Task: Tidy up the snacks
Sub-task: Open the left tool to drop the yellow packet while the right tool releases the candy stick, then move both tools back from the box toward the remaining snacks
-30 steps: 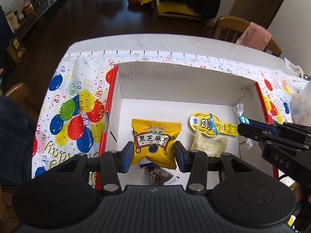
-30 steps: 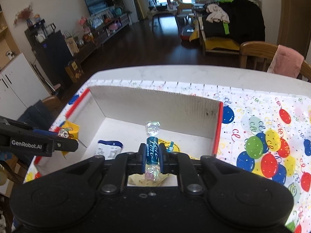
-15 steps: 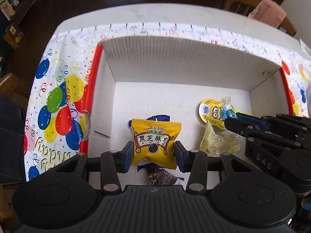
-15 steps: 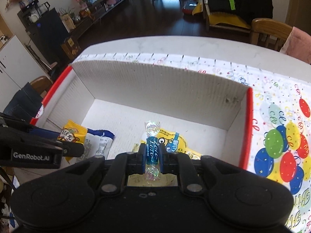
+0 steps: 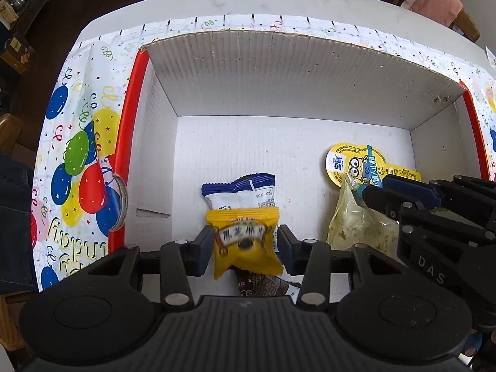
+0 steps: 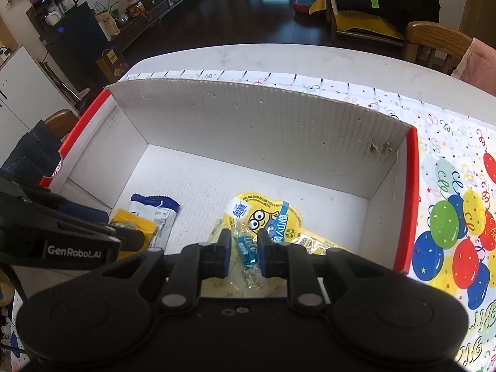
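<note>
My left gripper points down into a white corrugated box with red edges, shut on a yellow snack packet that looks blurred. Below it lie a blue-and-white packet and a brown packet. My right gripper is low over the box's right side and its jaws are opening. A blue wrapped candy sits tilted between the pads with a gap on each side. Under it lie a yellow cartoon-lidded cup and a clear yellowish bag.
The box stands on a balloon-print tablecloth over a white table. A wooden chair with a pink cloth stands beyond the far edge. A person's jeans show at the left. The back half of the box floor is bare.
Both grippers have sunk lower into the box. The right jaws have parted and the blue candy has tipped loose between them. The yellow packet stays in the left grip.
</note>
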A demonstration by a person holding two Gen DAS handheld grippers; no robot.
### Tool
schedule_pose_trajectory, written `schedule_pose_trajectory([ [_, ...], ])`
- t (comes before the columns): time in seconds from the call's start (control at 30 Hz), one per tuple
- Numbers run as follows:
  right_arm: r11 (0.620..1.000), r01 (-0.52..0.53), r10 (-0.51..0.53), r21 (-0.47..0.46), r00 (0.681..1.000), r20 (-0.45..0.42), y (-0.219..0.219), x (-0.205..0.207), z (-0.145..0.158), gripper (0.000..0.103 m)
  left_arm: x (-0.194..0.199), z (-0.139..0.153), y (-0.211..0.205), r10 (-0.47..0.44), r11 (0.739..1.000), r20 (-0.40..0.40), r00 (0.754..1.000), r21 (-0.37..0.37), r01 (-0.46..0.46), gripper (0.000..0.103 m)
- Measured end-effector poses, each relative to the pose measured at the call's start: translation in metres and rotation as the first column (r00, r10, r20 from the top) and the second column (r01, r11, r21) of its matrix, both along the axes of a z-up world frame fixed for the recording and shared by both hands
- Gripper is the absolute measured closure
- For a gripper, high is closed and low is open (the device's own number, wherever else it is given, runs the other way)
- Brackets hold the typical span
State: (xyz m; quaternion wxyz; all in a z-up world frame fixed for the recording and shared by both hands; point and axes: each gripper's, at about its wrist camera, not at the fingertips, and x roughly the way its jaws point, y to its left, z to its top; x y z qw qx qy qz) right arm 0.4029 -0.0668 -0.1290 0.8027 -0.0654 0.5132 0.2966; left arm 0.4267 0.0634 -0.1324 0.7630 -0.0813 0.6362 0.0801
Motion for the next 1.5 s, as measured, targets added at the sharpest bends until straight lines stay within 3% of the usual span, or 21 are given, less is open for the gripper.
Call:
schedule_pose_trajectory([
  [0.47,0.999,0.026,-0.027,0.024,0.999,0.038,-0.008,-0.018,0.024,0.074,-0.022,0.029,-0.002,0.01,1.0,0.098,0.995,-0.019,-0.008,0.054],
  [1.0,0.996,0.049,-0.057,0.081,0.993,0.101,-0.018,-0.06,0.064,0.065,-0.072,0.077,-0.01,-0.036,0.999,0.251,0.967,0.0,0.037,0.049],
  [1.33,0.987,0.085,-0.103,0.138,0.987,0.125,-0.029,-0.091,0.08,0.052,-0.109,0.102,-0.011,-0.05,0.998,0.335,0.941,-0.013,0.058,0.046],
  [1.5,0.981,0.108,-0.131,0.16,0.981,0.141,-0.035,-0.107,0.086,0.042,-0.129,0.114,-0.013,-0.067,0.997,0.376,0.924,-0.005,0.075,0.04],
])
